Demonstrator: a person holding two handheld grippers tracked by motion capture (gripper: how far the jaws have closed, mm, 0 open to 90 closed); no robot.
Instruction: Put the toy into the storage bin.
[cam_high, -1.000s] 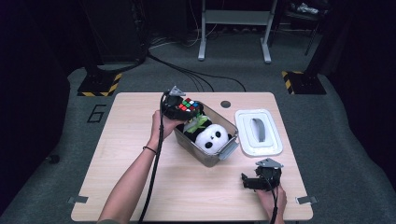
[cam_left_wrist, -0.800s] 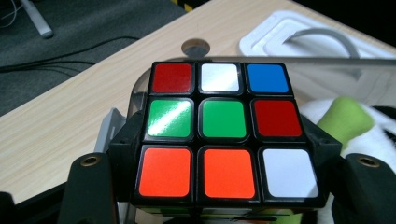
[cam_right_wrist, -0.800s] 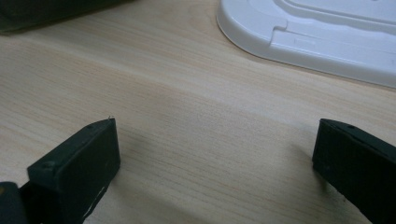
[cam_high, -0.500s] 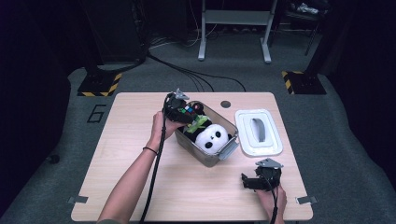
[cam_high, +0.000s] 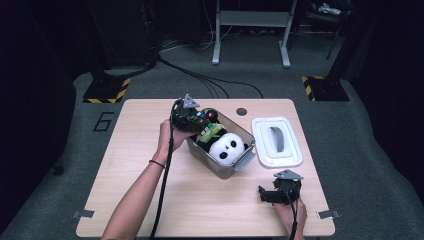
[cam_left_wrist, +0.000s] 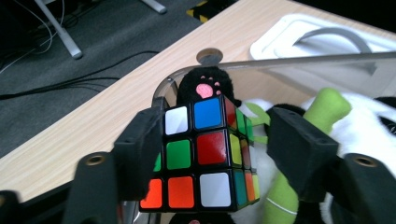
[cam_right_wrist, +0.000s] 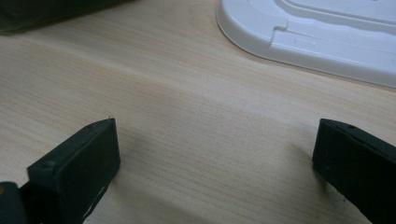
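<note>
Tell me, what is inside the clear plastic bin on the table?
The bin holds a panda plush with green bamboo. The left claw holds a Rubik's cube over its far end. The toys cover the bottom.

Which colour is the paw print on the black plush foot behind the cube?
Pink, on the black plush foot; the left gripper view shows it best.

Both claws, left claw (cam_high: 192, 116) and right claw (cam_high: 270, 194), are black with grey three-cornered top plates, screw holes and black cables; a dark wristband (cam_high: 156, 163) circles the left wrist.
</note>
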